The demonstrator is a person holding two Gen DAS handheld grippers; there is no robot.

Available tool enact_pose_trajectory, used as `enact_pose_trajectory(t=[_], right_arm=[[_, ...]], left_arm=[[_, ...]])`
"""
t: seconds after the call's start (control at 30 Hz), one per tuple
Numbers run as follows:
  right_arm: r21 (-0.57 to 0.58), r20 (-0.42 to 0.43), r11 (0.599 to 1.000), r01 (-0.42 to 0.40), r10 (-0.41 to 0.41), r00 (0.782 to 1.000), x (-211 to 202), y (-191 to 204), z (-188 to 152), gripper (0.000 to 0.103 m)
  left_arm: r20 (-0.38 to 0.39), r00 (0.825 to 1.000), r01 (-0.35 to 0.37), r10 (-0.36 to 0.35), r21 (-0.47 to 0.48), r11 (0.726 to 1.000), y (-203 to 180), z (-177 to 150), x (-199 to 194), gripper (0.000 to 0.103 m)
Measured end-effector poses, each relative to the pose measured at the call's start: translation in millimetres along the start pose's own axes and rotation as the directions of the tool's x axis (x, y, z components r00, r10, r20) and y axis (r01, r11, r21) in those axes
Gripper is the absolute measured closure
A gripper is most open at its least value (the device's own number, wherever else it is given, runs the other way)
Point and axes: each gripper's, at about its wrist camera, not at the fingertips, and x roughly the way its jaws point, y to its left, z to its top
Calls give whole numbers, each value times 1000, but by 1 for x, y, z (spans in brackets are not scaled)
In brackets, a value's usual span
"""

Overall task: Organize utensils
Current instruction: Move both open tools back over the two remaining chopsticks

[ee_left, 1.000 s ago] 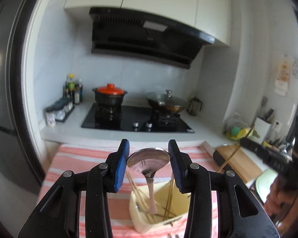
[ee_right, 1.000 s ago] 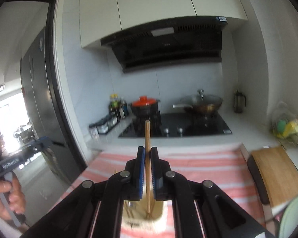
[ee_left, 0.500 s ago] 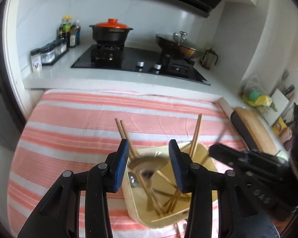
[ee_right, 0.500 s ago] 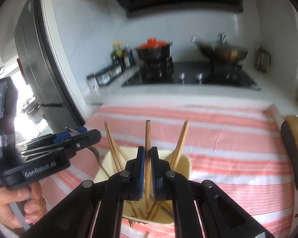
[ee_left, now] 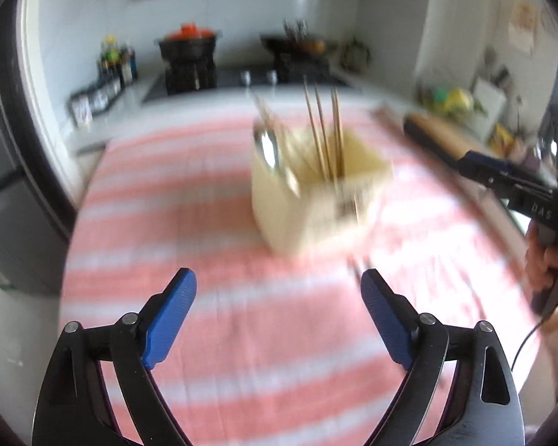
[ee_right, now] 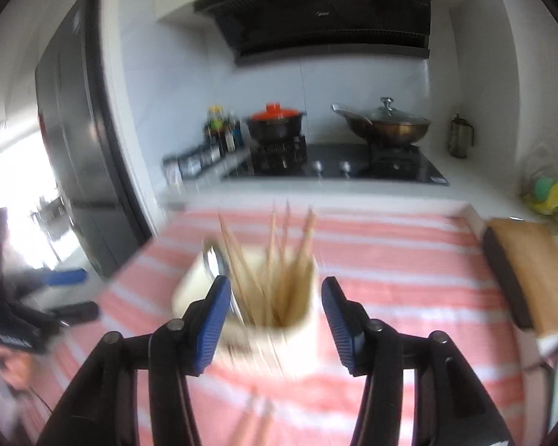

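Observation:
A cream utensil holder (ee_left: 316, 204) stands on the pink striped cloth (ee_left: 204, 334). It holds several wooden chopsticks (ee_left: 327, 137) and a metal spoon (ee_left: 269, 148). My left gripper (ee_left: 277, 312) is open and empty, back from the holder. My right gripper (ee_right: 275, 312) is open and empty just in front of the holder (ee_right: 264, 297), with the chopsticks (ee_right: 290, 260) and spoon (ee_right: 214, 260) standing in it. More chopsticks (ee_right: 256, 423) lie on the cloth near me. Both views are blurred.
A stove with a black pot (ee_right: 277, 126) and a wok (ee_right: 387, 126) is at the back. Seasoning jars (ee_right: 219, 133) stand to its left. A wooden cutting board (ee_right: 532, 264) lies at the right. A dark fridge (ee_right: 78, 148) stands at the left.
The left gripper let go of the spoon into the holder, opened wide and drew back. The right gripper released its chopstick into the holder and opened.

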Motion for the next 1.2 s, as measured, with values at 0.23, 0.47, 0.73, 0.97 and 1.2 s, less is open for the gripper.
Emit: enact_pose_trajectory(t=[0.23, 0.47, 0.73, 0.97, 1.2], right_arm=[[74, -178, 993, 92, -78, 981, -22, -5, -148, 51], [135, -227, 972, 192, -158, 961, -32, -13, -208, 51], [149, -271, 958, 246, -200, 942, -24, -20, -222, 51], [107, -285, 954, 281, -241, 928, -19, -14, -222, 51], [103, -285, 953, 284, -245, 927, -19, -14, -222, 51]], left_arm=[[-66, 997, -49, 43, -92, 995, -45, -105, 28, 12], [-29, 990, -143, 141, -105, 984, -68, -124, 61, 12], [-81, 983, -174, 164, -141, 975, -63, -130, 75, 11], [-93, 980, -184, 173, -118, 976, -67, -130, 79, 7], [-94, 980, -188, 177, -114, 976, -68, -130, 79, 6]])
